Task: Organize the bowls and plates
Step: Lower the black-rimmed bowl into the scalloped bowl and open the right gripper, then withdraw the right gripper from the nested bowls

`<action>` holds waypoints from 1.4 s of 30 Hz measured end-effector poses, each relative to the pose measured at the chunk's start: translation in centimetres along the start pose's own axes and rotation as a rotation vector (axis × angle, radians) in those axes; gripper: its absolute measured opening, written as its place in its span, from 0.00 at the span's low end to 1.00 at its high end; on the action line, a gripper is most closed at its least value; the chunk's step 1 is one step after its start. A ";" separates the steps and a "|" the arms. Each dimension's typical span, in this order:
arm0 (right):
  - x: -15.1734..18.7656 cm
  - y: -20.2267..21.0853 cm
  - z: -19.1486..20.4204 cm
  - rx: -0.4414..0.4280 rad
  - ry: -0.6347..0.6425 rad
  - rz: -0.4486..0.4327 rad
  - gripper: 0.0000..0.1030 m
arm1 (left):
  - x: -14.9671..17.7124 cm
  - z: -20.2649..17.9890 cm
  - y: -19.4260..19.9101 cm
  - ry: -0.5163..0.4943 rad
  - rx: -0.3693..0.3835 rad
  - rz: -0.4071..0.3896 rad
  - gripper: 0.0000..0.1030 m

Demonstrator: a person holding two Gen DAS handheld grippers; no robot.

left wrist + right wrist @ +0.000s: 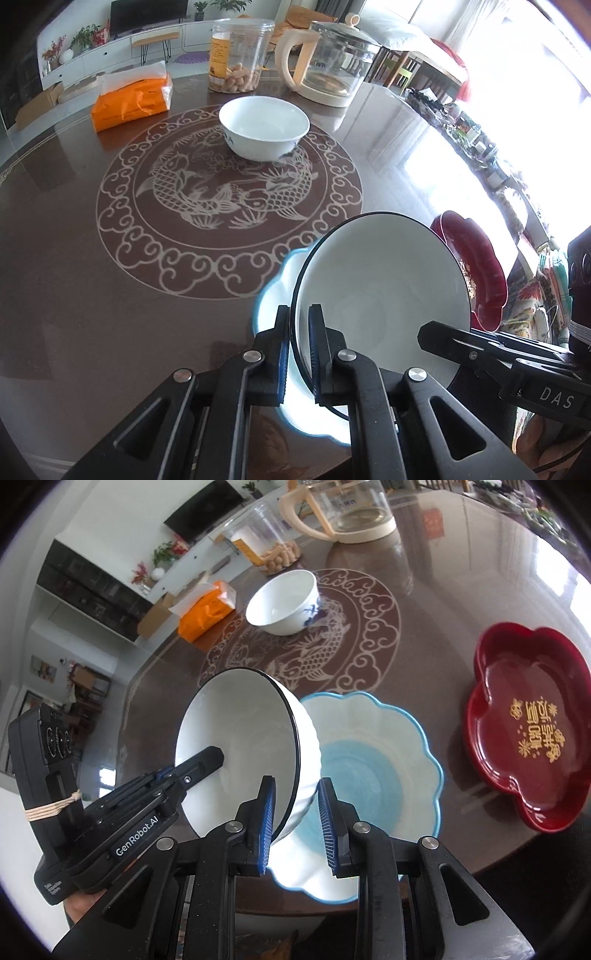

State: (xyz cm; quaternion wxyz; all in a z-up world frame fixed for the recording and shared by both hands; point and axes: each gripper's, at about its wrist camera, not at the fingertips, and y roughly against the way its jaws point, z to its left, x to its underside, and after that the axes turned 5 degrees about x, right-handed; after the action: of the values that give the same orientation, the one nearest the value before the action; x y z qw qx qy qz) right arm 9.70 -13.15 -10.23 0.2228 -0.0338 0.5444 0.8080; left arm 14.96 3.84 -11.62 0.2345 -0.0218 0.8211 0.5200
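- The desk (74, 295) is round, dark brown and shiny, with a pale fish drawing (225, 184) in a ring of curls in its middle.
- Past the far edge of the desk is a living room with a black TV (147, 14), a long white cabinet (110, 48) and green plants.
- Bright light comes in from windows on one side and shines on the desk top.
- A white bowl with small blue marks (264, 127) stands upright on the far part of the fish drawing.
- Behind that bowl stand a clear jar of snacks (240, 55) and a glass kettle with a cream handle (328, 62).
- An orange tissue pack (131, 101) lies off the fish drawing, to one side of the jar.
- A white bowl with a dark rim (380, 288) is tipped on its side, up in the air over a wavy blue-edged plate (373, 760).
- The blue-edged plate lies flat on the desk, just at the near edge of the fish drawing.
- A red flower-shaped tray with gold writing (528, 738) lies on the desk beside the blue-edged plate, apart from it.
- The left gripper (299, 354) is clenched on the rim of the tipped bowl.
- The right gripper (297, 823) has the other side of that rim between its blue pads; one pad touches it, and I cannot tell if the other does.
- The tipped bowl hides part of the blue-edged plate.
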 end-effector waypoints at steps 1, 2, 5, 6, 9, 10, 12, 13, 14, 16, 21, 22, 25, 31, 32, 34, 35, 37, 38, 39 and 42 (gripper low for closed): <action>0.3 -0.2 -0.8 0.007 -0.015 0.009 0.26 | 0.3 -0.3 -0.6 0.002 0.000 0.011 0.09; 0.5 -0.5 -1.4 0.012 -0.030 0.017 0.26 | 0.6 -0.5 -1.2 0.002 -0.002 0.019 0.09; 1.0 -1.3 -2.8 0.023 -0.052 0.028 0.26 | 1.1 -0.8 -2.4 0.003 -0.012 0.039 0.09; 1.2 -1.5 -3.1 0.023 -0.059 0.033 0.26 | 1.1 -0.8 -2.6 0.005 -0.014 0.043 0.09; 1.5 -2.1 -3.7 0.019 -0.070 0.047 0.26 | 1.2 -0.7 -3.3 0.007 -0.025 0.051 0.09; 1.5 -2.3 -3.8 0.017 -0.071 0.051 0.26 | 1.3 -0.7 -3.5 0.008 -0.028 0.053 0.09; 1.5 -2.4 -3.9 0.014 -0.071 0.051 0.26 | 1.3 -0.8 -3.7 0.008 -0.032 0.057 0.08; 1.5 -2.5 -4.0 0.014 -0.071 0.050 0.26 | 1.3 -0.8 -3.9 0.005 -0.037 0.059 0.09; 1.5 -2.5 -4.1 0.012 -0.072 0.049 0.26 | 1.3 -0.8 -4.0 0.003 -0.040 0.062 0.09; 1.5 -2.7 -4.3 0.008 -0.075 0.052 0.26 | 1.3 -0.7 -4.2 0.002 -0.043 0.068 0.09; 1.6 -2.9 -4.4 -0.002 -0.075 0.050 0.26 | 1.2 -1.0 -4.2 -0.007 -0.053 0.062 0.09; 1.6 -2.9 -4.5 -0.003 -0.075 0.051 0.26 | 1.2 -1.1 -4.2 -0.011 -0.056 0.061 0.09; 1.7 -2.9 -4.6 -0.006 -0.072 0.053 0.26 | 1.2 -1.2 -4.1 -0.021 -0.063 0.057 0.09; 1.8 -2.7 -4.8 -0.015 -0.068 0.035 0.32 | 1.3 -1.5 -3.3 -0.035 -0.112 0.008 0.33; 1.7 -2.5 -4.7 -0.023 -0.065 0.025 0.34 | 1.3 -1.5 -2.9 -0.032 -0.115 -0.007 0.42; 1.7 -1.8 -4.5 -0.025 -0.050 0.005 0.46 | 1.3 -1.3 -2.0 -0.031 -0.098 -0.034 0.46; 1.7 -1.4 -4.4 -0.013 -0.040 -0.008 0.50 | 1.3 -1.4 -1.4 -0.032 -0.114 -0.045 0.51; 1.9 -0.5 -4.0 0.004 -0.017 -0.035 0.57 | 1.4 -1.5 0.3 -0.032 -0.153 -0.097 0.63; 2.0 -0.1 -3.9 0.010 -0.007 -0.045 0.57 | 1.6 -1.5 1.4 -0.028 -0.157 -0.130 0.68; 2.2 0.4 -3.7 0.020 0.002 -0.056 0.57 | 1.8 -1.4 2.5 -0.025 -0.156 -0.163 0.71; 3.1 2.4 -3.3 0.060 0.038 -0.119 0.58 | 2.9 -1.3 5.8 -0.033 -0.199 -0.265 0.85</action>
State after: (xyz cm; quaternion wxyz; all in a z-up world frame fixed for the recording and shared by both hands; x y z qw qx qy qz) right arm 5.30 -15.86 -10.38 0.2610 -0.0750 0.5696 0.7757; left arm 10.27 5.98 -7.46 0.3110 -0.1445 0.7516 0.5635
